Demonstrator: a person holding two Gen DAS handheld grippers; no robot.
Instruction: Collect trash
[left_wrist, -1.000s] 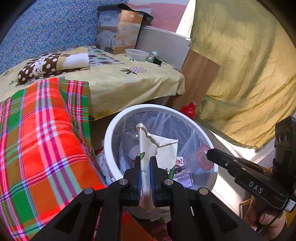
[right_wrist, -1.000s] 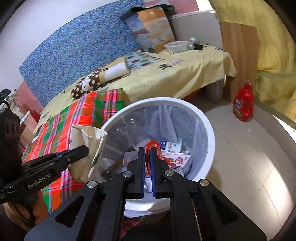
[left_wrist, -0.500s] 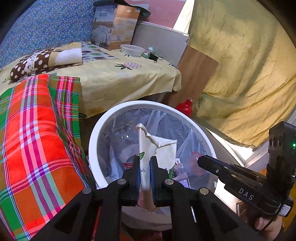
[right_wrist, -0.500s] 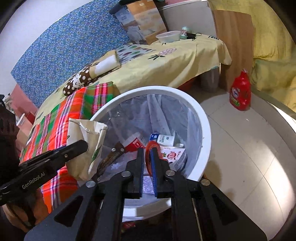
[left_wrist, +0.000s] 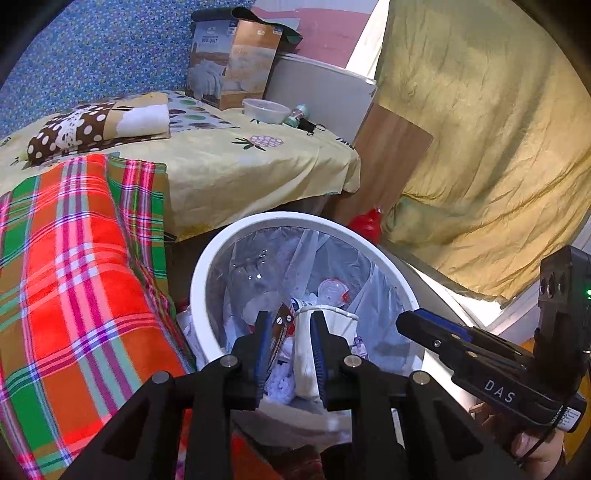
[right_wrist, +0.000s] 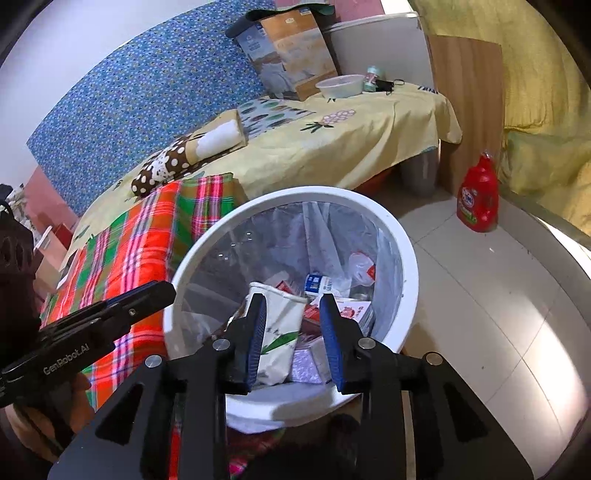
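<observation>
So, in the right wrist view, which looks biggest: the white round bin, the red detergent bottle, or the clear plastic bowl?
1. White round bin, nearest.
2-3. Red detergent bottle and clear plastic bowl: similar; distance differs, so unsure.

Paper bag (right_wrist: 277, 328) in bin (right_wrist: 406, 254) beside bed (right_wrist: 332, 147)

Indoor light is even and fairly bright, with no hard shadows. Daylight glows through the yellow curtain (left_wrist: 480, 147) and burns out a white patch low at the right edge of the left wrist view. The floor tiles (right_wrist: 498, 314) carry a broad soft sheen. The bin liner (right_wrist: 295, 236) shows small specular glints. Both views bend strongly toward dark, vignetted corners. The black fingers (right_wrist: 255, 332) in the foreground are slightly soft; mid-distance detail is sharp.
</observation>
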